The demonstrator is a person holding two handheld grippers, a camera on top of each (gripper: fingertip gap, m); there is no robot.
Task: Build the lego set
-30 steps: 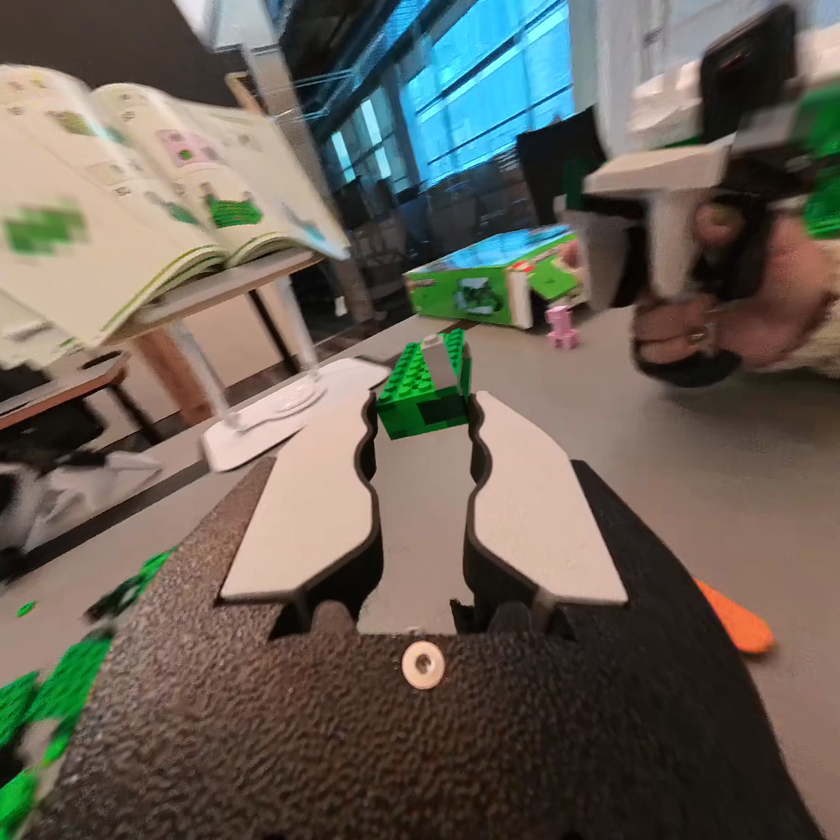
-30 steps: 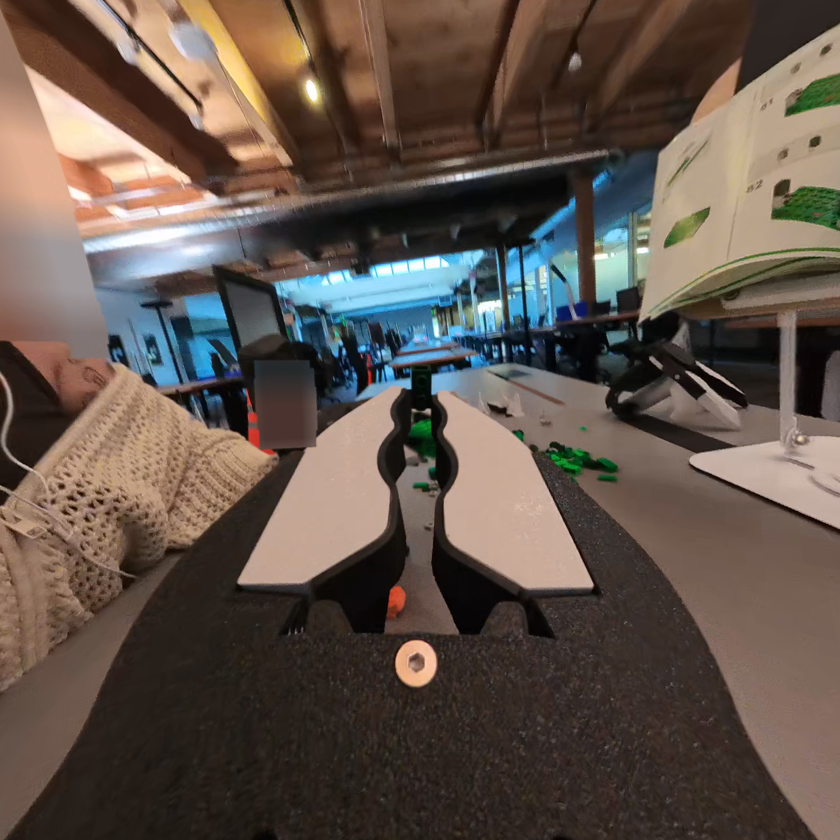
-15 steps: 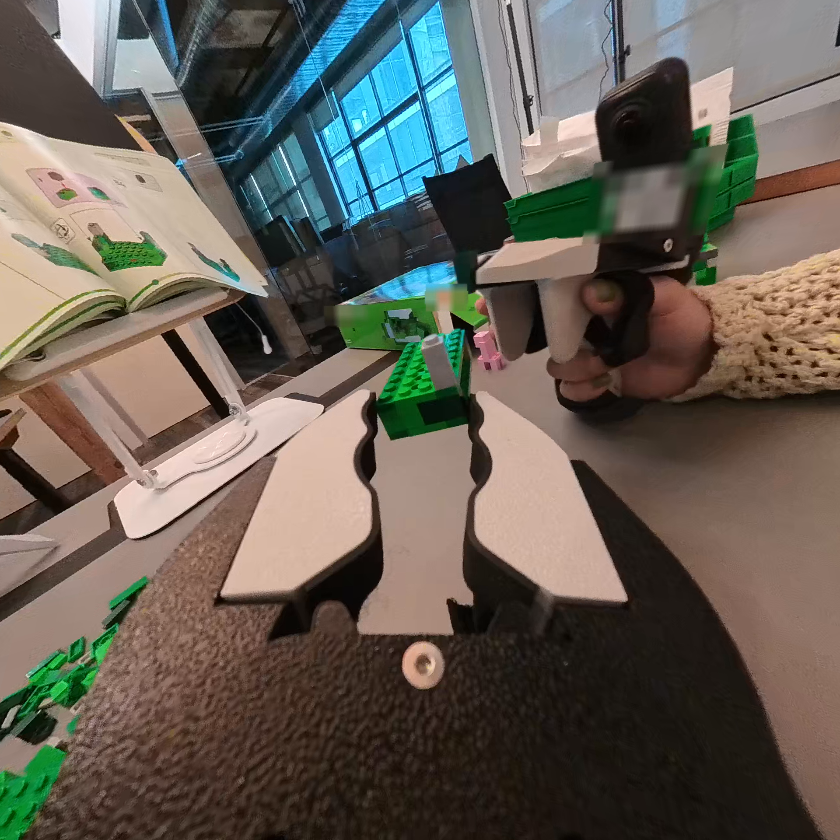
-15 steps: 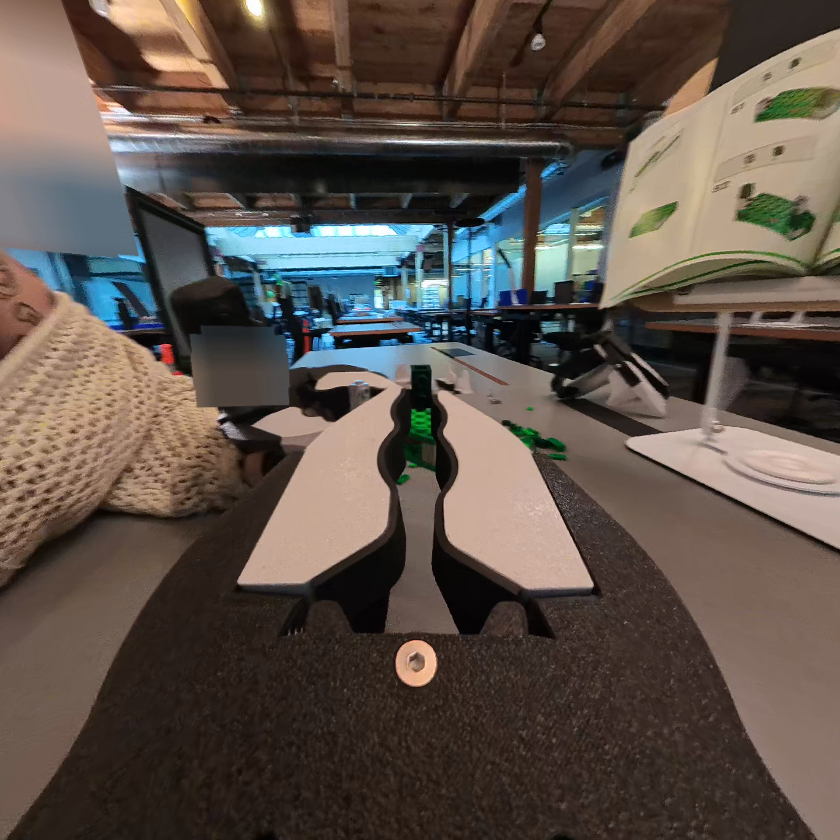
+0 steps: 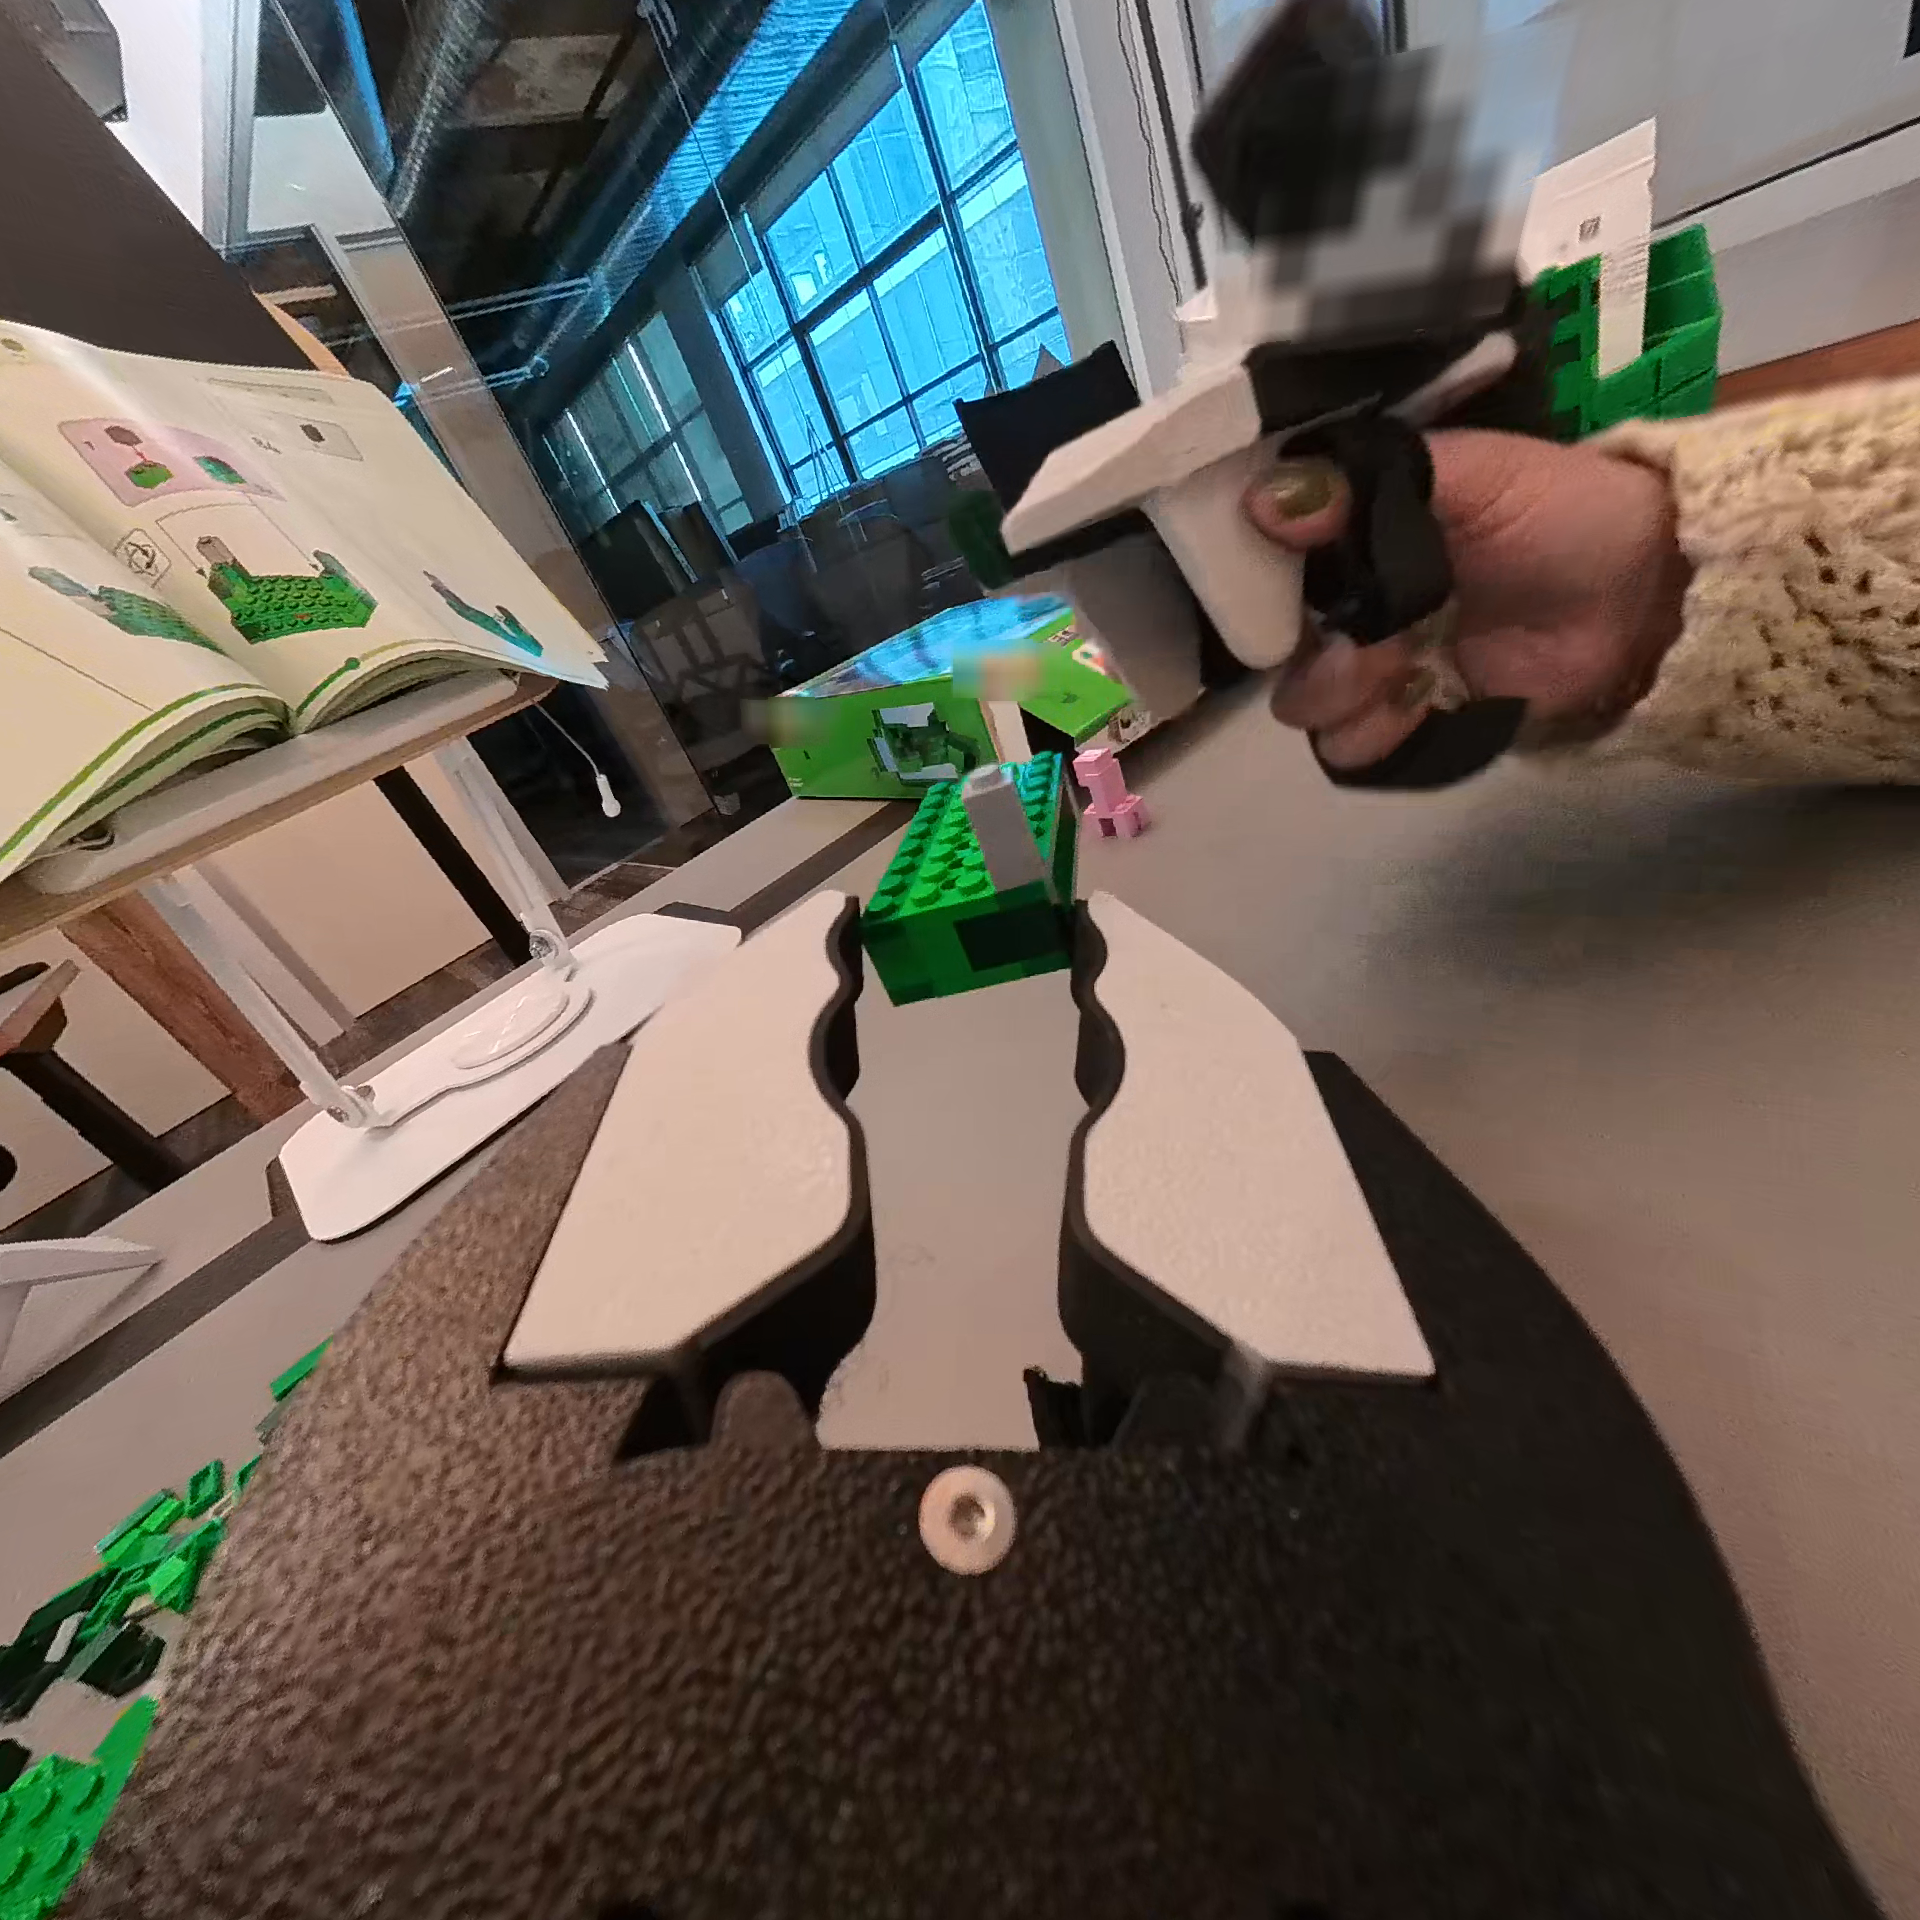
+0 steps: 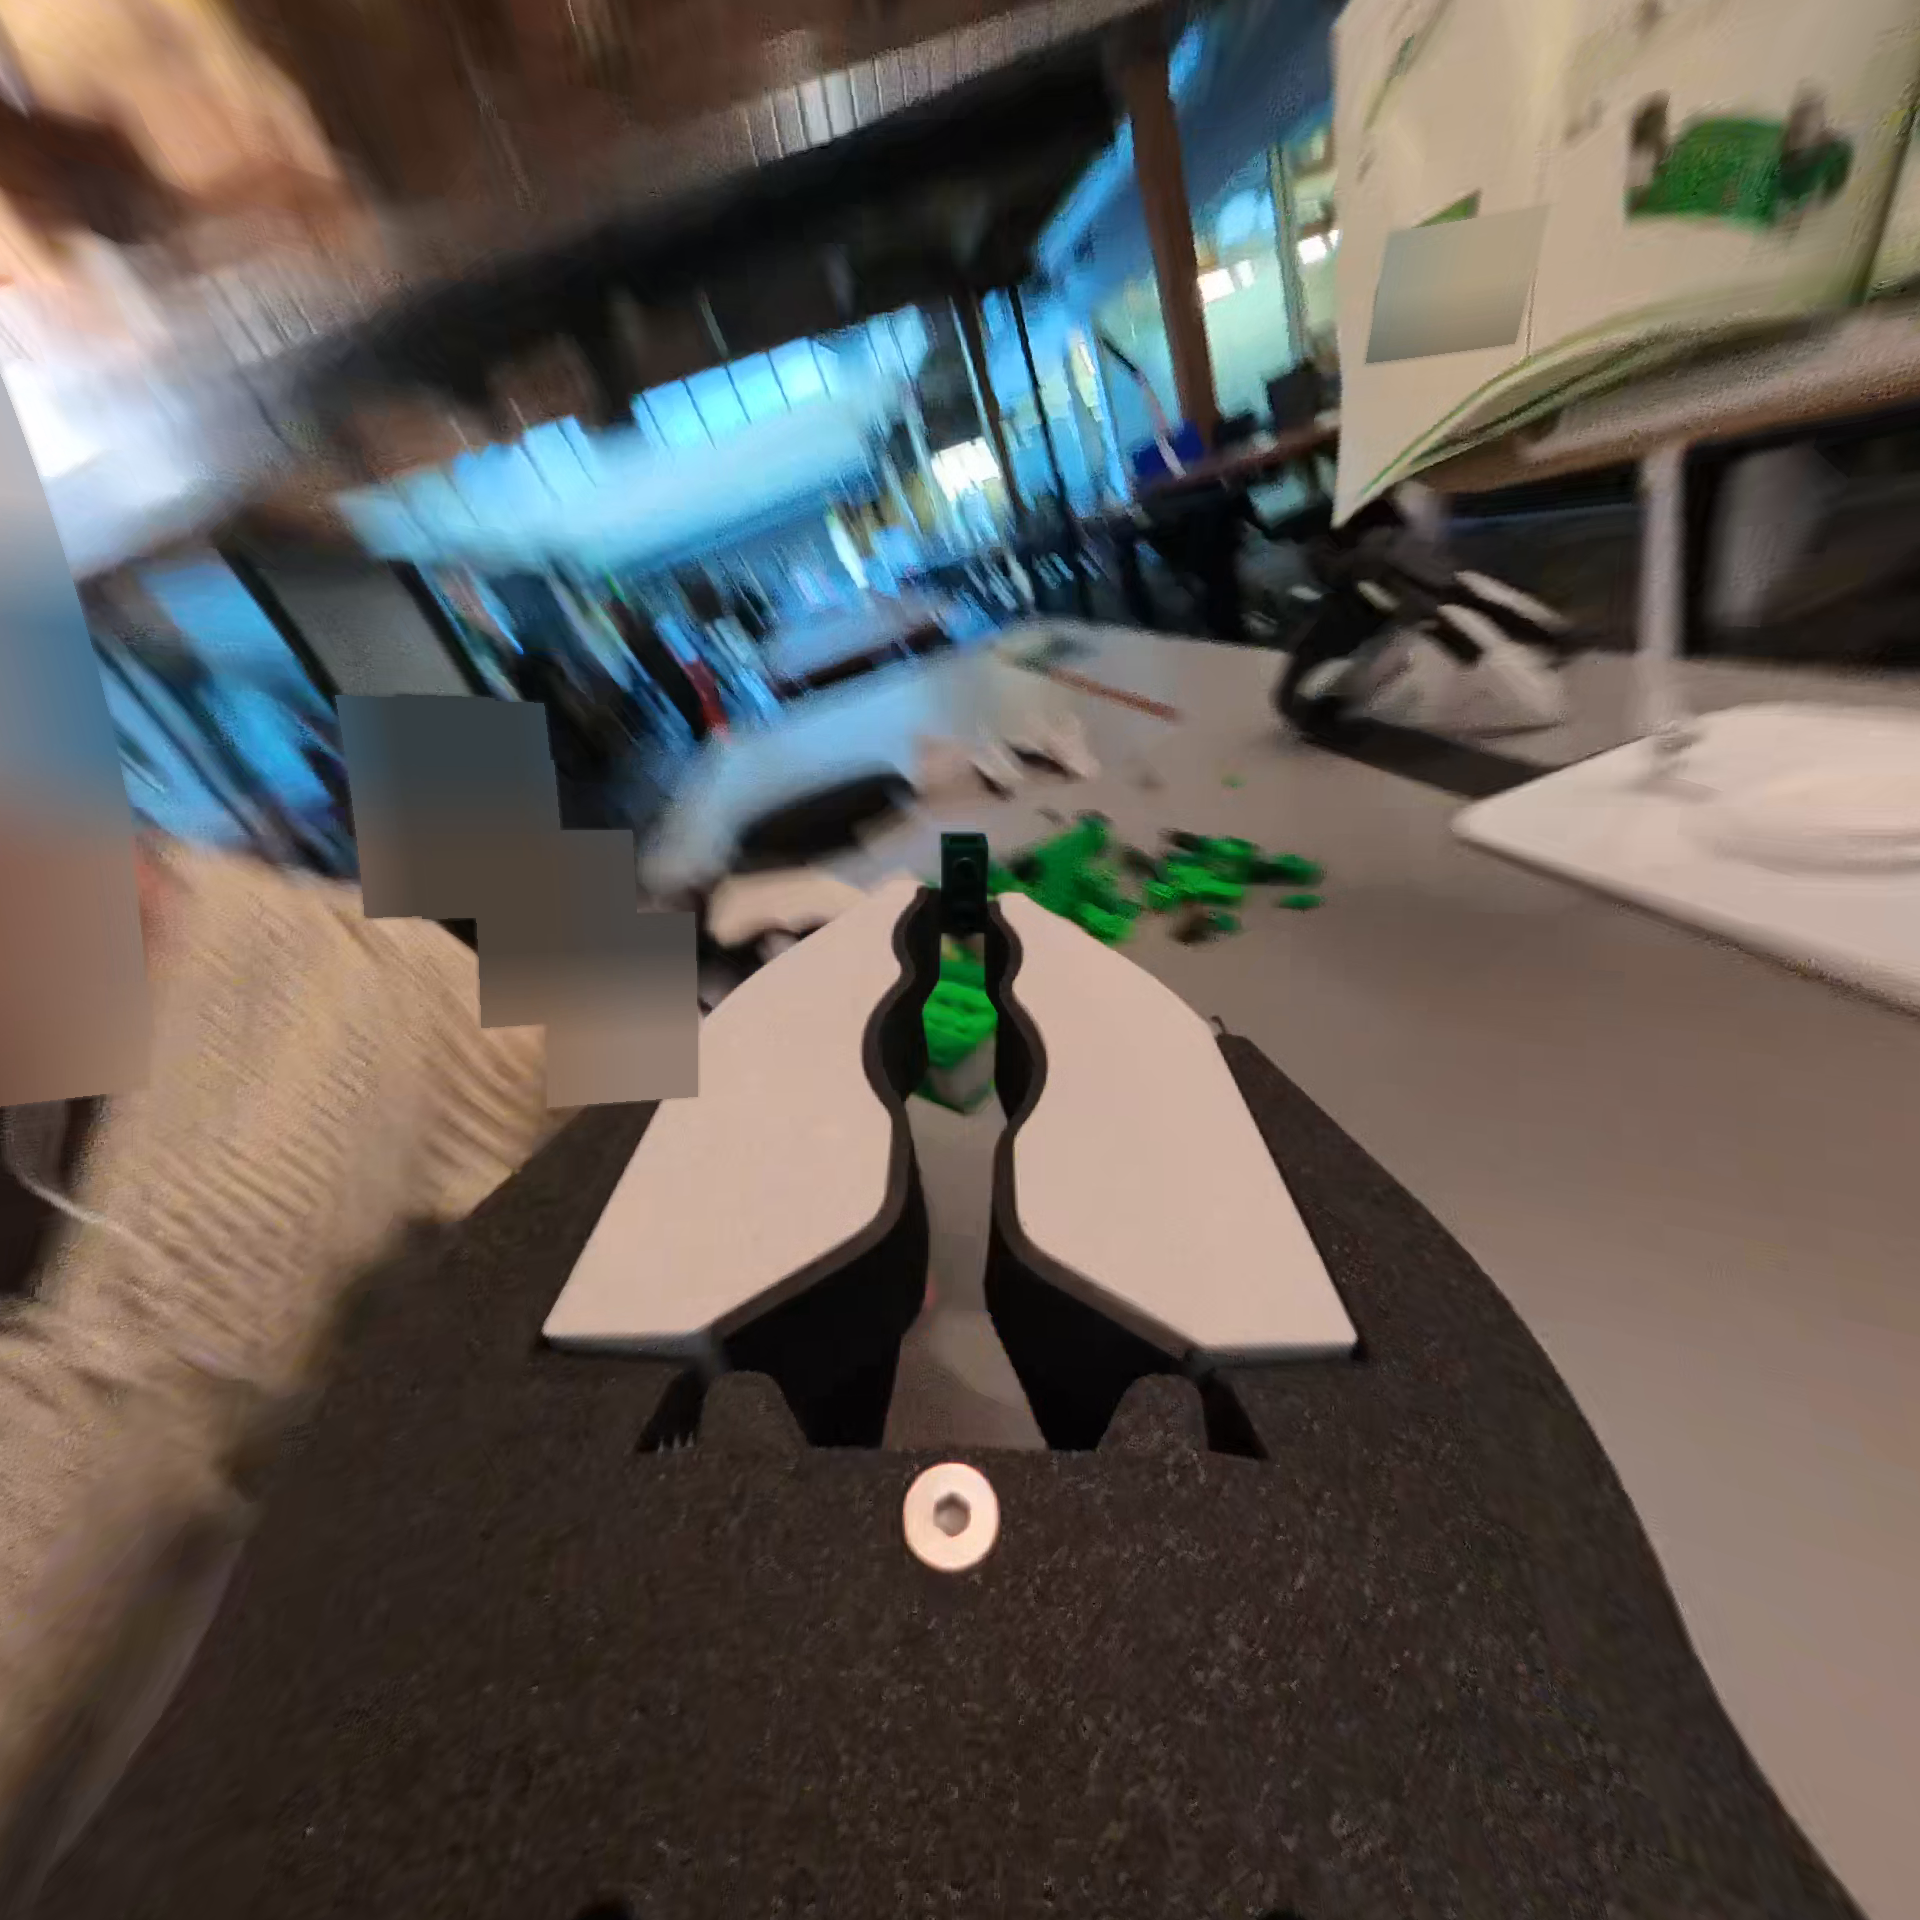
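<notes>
My left gripper (image 5: pixel 968 920) is shut on a green lego assembly (image 5: pixel 956 899) with a grey pillar piece (image 5: pixel 1003 831) standing on it, held above the grey table. My right gripper (image 6: pixel 961 902) is shut on a small dark green brick (image 6: pixel 963 871). In the left wrist view the right gripper (image 5: pixel 987 540) is above and to the right of the assembly, tilted down toward it, with the dark green brick (image 5: pixel 975 528) at its tip. In the blurred right wrist view the green assembly (image 6: pixel 956 1023) shows between my fingers, below the brick.
An open instruction booklet (image 5: pixel 208 561) rests on a white stand (image 5: pixel 468 1070) at the left. A green set box (image 5: pixel 935 717) and a pink figure (image 5: pixel 1110 795) lie beyond the assembly. Loose green bricks (image 5: pixel 94 1621) lie at the lower left and also show in the right wrist view (image 6: pixel 1164 873).
The right gripper has risen and tilted its tip down toward the assembly, coming closer over it. The left gripper still holds the assembly, little moved.
</notes>
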